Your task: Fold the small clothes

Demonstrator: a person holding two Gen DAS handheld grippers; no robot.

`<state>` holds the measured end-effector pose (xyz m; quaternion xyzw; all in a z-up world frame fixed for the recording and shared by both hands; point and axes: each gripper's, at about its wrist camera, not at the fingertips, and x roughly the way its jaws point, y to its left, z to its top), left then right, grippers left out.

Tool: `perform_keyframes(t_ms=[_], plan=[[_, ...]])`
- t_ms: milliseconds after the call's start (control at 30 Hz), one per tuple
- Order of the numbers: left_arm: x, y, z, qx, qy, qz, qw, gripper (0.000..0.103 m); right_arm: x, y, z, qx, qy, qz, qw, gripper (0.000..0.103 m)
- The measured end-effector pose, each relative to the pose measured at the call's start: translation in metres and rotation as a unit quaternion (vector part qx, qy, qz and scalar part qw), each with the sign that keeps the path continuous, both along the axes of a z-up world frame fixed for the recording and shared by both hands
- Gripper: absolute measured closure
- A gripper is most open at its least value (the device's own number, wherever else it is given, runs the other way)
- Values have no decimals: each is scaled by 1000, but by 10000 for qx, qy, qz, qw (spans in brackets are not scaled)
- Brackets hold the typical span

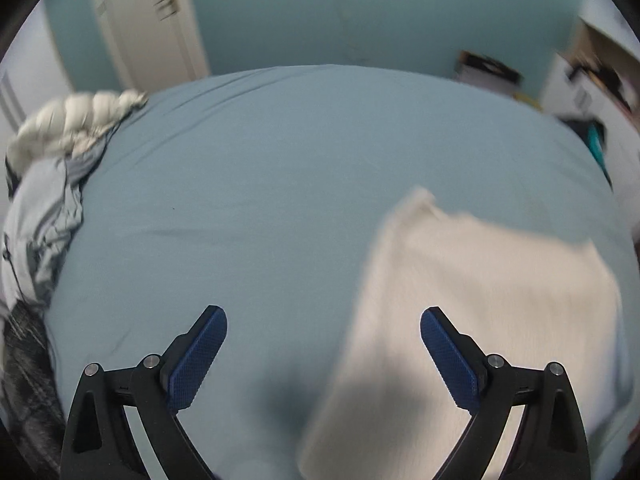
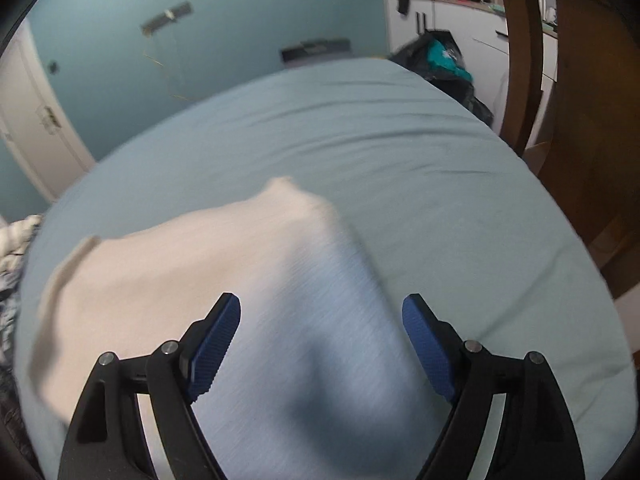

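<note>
A small white garment [image 1: 472, 304] lies flat on the light blue bed sheet [image 1: 260, 184], blurred by motion. In the left wrist view it lies to the lower right, and my left gripper [image 1: 323, 322] is open and empty, above its left edge. In the right wrist view the garment [image 2: 224, 280] spreads from the left to under the fingers. My right gripper [image 2: 321, 310] is open and empty, above the garment's right part, which looks bluish in shadow.
A heap of white and grey clothes [image 1: 52, 160] lies at the bed's left edge. A white door [image 1: 148, 20] and teal wall stand behind. A wooden frame [image 2: 560, 120], white cabinets [image 2: 452, 28] and a dark pile of bags [image 2: 444, 64] stand on the right.
</note>
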<state>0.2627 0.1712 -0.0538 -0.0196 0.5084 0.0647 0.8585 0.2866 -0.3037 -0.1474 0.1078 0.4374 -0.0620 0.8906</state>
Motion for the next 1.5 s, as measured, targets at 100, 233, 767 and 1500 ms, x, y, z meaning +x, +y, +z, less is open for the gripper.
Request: perform_keyframes(t_ms=[100,233,767,1500], plan=[[-28,-57,-17,38,162,-334,9993,3,-31,17,4,-192,-511,59,9985,12],[-50,-100,-53,79,774,-820,9936,2,-47,31,-9,-724,-657,-72,9952,1],[-18,-74,-122,163,1534,-188,9879,0,16,20,-87,-982,1125,499,9875,1],[-109,-31,-131,-2075,1606,2035,9433,1,-72,-97,-109,4032,1167,-1700,8916,1]])
